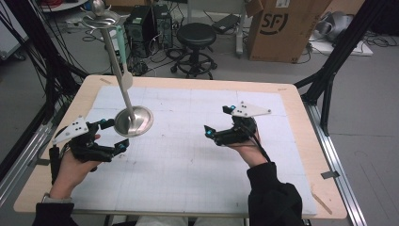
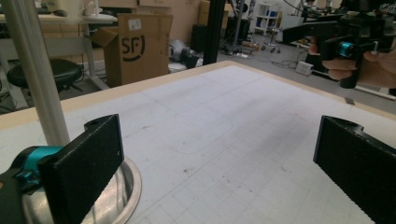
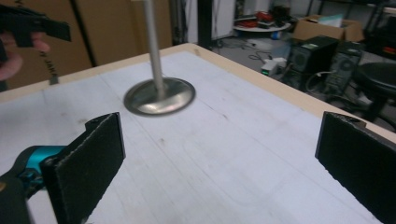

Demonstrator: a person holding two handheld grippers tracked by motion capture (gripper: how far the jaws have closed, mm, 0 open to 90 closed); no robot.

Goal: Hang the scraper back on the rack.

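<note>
Steel stand [image 1: 133, 120] looks top-heavy, so the wide-open, empty left gripper [image 1: 114, 135] beside its base could tip it; right gripper [image 1: 217, 123] also gapes empty.

- Behind your counter [image 1: 301, 155], with its pale wooden rim, a black round stool [image 1: 195, 35] stands on the grey floor [image 1: 371, 94].
- To the right of the stool you see a brown cardboard box [image 1: 282, 28] printed with "SF".
- Left of the stool, two dark computer towers [image 1: 149, 26] sit among loose cables.
- A white gridded mat [image 1: 188, 160] covers most of your counter.
- A black frame leg [image 1: 339, 52] slants down at the right.
</note>
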